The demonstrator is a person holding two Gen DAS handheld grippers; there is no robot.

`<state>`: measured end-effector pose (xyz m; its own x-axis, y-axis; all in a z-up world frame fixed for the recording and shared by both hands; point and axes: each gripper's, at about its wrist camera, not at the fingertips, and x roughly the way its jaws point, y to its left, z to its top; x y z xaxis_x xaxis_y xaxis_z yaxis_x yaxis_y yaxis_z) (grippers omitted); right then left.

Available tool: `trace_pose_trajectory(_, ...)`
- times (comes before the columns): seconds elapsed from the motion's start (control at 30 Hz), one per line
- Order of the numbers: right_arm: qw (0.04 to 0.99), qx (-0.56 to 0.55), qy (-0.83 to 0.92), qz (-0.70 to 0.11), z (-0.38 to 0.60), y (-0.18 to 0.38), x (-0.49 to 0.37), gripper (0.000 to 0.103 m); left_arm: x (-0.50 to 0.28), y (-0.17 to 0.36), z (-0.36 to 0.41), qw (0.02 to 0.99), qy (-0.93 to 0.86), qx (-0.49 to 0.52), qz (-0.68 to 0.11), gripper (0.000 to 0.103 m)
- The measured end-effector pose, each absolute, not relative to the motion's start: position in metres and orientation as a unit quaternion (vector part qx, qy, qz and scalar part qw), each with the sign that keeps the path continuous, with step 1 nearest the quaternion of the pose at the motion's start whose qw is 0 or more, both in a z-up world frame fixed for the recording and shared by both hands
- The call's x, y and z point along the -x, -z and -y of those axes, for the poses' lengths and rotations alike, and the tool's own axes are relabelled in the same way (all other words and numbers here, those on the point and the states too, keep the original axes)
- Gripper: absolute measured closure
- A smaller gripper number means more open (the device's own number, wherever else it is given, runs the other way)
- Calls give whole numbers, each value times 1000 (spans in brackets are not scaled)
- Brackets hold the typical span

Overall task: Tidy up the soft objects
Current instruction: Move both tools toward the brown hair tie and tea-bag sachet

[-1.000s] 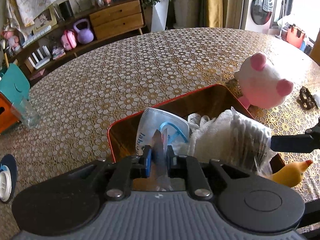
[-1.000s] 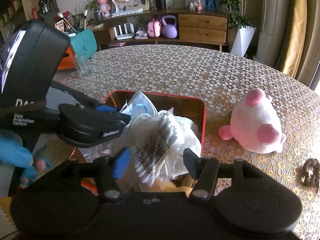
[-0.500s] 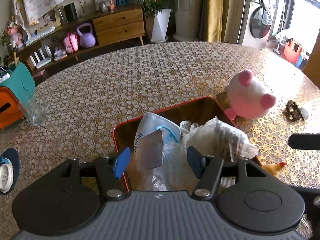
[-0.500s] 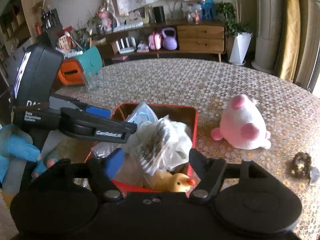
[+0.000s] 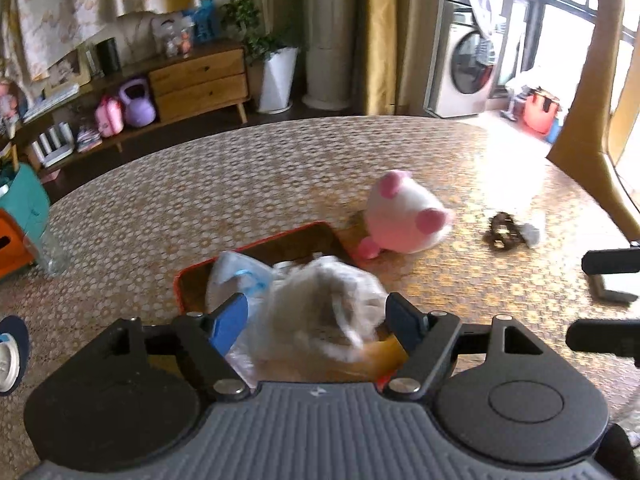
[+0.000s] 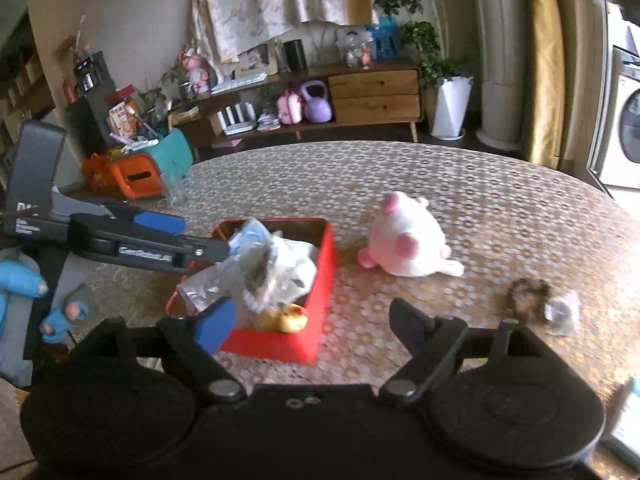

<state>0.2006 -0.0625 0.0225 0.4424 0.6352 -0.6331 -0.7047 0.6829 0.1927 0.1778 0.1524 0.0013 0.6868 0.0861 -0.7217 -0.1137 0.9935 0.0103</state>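
Observation:
A red box [image 6: 324,280] [image 5: 182,280] on the patterned table holds a clear bag of cotton pads [image 5: 320,304] [image 6: 276,272], a face mask pack [image 5: 236,276] [image 6: 248,236] and a yellow rubber duck [image 6: 286,318]. A pink and white plush pig [image 5: 404,216] [image 6: 408,240] lies on the table right of the box. My left gripper [image 5: 316,320] is open and empty above the box's near end. My right gripper [image 6: 312,322] is open and empty, held back from the box's near right corner.
A dark brown hair scrunchie [image 5: 502,232] [image 6: 528,296] and a small clear packet [image 6: 562,312] lie right of the pig. An empty glass [image 5: 52,252] stands at the table's left edge. A sideboard and stools stand beyond the table.
My left gripper opened and let go of the mask pack in the box, then drew back. My right gripper, open throughout, also pulled back and up from the cotton bag.

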Motion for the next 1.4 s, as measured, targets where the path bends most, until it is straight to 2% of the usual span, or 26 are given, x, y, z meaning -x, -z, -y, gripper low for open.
trace_pose_trajectory(0.2,859,28,-374,-349,102,-22,-204,13,-180,-9,-115,922,-23,19,-386,22)
trace_pose_trajectory(0.43,869,7,-354,-347,144,-18,-209,12,-190,-11,-68,925,6,12,-380,22)
trace_pose_trajectory(0.5,873,1,-345,-345,156,-16,-212,8,-195,-10,-57,925,17,13,-379,21)
trace_pose_trajectory(0.8,886,-20,-308,-345,209,1,-232,5,-230,5,3,924,61,1,-378,9)
trace_pose_trajectory(0.9,888,-19,-300,-348,220,10,-240,5,-245,13,17,923,67,1,-380,2)
trace_pose_trajectory(1.1,896,4,-287,-339,229,28,-258,5,-290,29,30,913,61,38,-401,2)
trace_pose_trajectory(1.4,890,37,-289,-352,225,56,-301,5,-358,60,45,898,28,38,-437,2)
